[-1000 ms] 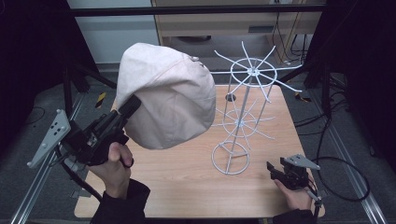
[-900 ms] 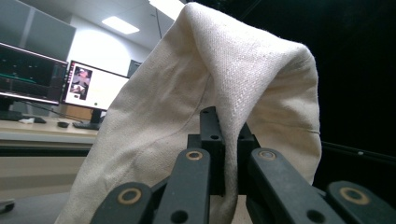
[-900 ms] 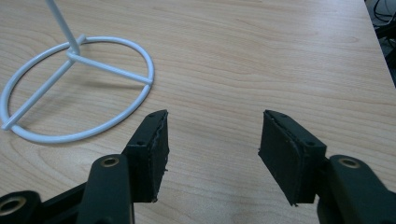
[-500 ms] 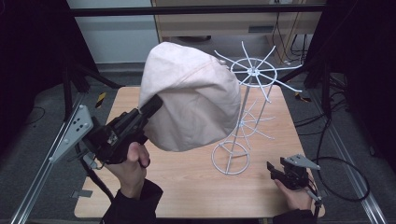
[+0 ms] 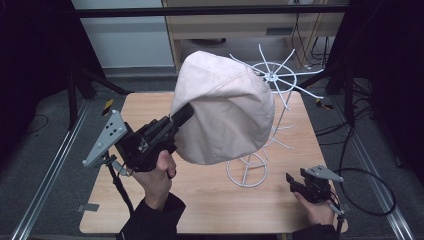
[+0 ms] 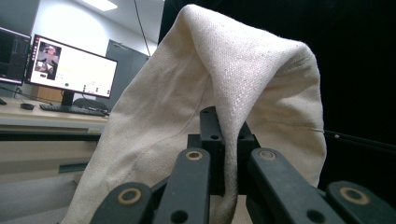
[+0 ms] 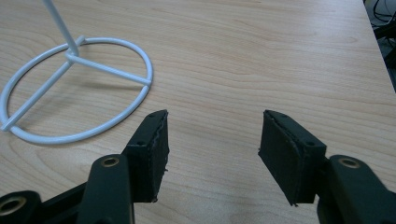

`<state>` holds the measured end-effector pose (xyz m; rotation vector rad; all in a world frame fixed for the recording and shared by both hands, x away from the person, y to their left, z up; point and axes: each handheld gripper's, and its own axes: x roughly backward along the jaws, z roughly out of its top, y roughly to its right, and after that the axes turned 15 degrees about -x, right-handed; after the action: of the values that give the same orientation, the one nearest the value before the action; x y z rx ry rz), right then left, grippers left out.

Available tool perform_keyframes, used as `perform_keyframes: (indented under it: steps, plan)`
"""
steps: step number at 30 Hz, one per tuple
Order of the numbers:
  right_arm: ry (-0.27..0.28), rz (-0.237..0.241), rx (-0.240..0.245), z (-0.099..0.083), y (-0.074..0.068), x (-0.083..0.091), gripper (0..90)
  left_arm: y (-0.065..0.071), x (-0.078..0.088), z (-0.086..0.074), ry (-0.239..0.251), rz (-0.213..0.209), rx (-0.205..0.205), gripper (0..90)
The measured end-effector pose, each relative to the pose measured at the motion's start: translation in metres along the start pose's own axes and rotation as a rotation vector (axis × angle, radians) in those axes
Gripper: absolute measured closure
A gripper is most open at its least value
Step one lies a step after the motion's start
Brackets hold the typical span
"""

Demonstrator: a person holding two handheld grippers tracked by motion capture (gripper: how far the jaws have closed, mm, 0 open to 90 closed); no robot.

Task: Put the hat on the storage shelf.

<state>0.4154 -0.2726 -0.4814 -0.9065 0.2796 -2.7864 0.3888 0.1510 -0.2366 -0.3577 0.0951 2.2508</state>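
A cream cloth hat (image 5: 225, 110) hangs in the air over the table, pinched at its rim by my left gripper (image 5: 182, 115), which is shut on it. In the left gripper view the hat's fabric (image 6: 224, 88) drapes over and between the jaws of the left gripper (image 6: 224, 135). A white wire hat stand (image 5: 272, 80) rises just right of the hat, its round base (image 7: 74, 88) on the wooden table (image 5: 210, 200). The hat covers part of the stand's spokes. My right gripper (image 5: 300, 184) rests low at the table's front right corner, open and holding nothing (image 7: 212, 140).
A monitor (image 6: 70, 70) and keyboard sit on a desk in the left gripper view. Cables (image 5: 370, 190) trail off the table's right side. Metal rails (image 5: 45, 175) run along both sides of the table. A cabinet (image 5: 240, 30) stands behind it.
My left gripper has carried the hat to the right and a little up, toward the stand's top. The right gripper has stayed still.
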Motion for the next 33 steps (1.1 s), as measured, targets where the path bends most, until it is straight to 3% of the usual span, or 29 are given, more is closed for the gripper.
perform_keyframes:
  steps: [10,24,33]
  plan:
    - [-0.002,0.000,0.001,0.000,0.000,0.000,42.2,-0.003,-0.003,-0.019,-0.032,0.008,0.025,88.1]
    - [-0.003,-0.002,0.003,0.000,0.000,0.000,42.2,-0.007,0.003,-0.044,-0.081,0.024,0.022,87.7]
    - [-0.001,-0.004,0.010,0.000,0.000,-0.001,42.1,-0.007,0.006,-0.058,-0.148,0.036,-0.025,87.0]
